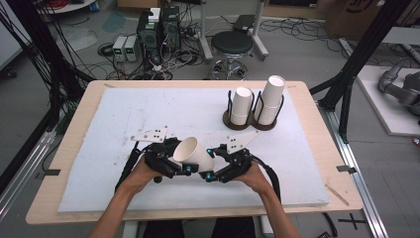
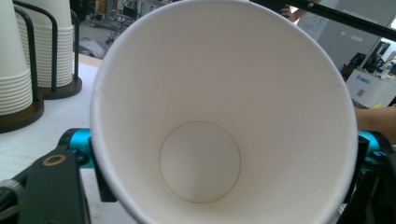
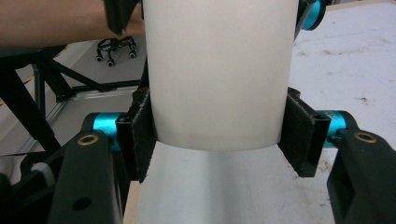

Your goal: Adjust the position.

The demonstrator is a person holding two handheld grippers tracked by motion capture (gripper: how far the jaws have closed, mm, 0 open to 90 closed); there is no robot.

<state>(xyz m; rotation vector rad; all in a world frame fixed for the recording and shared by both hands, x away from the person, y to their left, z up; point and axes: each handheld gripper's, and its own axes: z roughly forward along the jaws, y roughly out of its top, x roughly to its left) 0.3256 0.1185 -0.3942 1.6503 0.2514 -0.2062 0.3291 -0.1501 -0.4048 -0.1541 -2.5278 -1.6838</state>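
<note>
Cup: I hold it tilted, near the cup rack, above the bench.
Left claw: I grip the cup's rim end.
Right claw: I grip the cup's base end.

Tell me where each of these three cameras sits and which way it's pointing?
High view: above the person's side, looking forward and down on the table; forearms and both grippers show.
Left gripper view: on the left gripper, looking into the paper cup; its fingers flank the rim.
Right gripper view: on the right gripper, looking along the cup's outside; its fingers clamp its base.
All share the cup.
</note>
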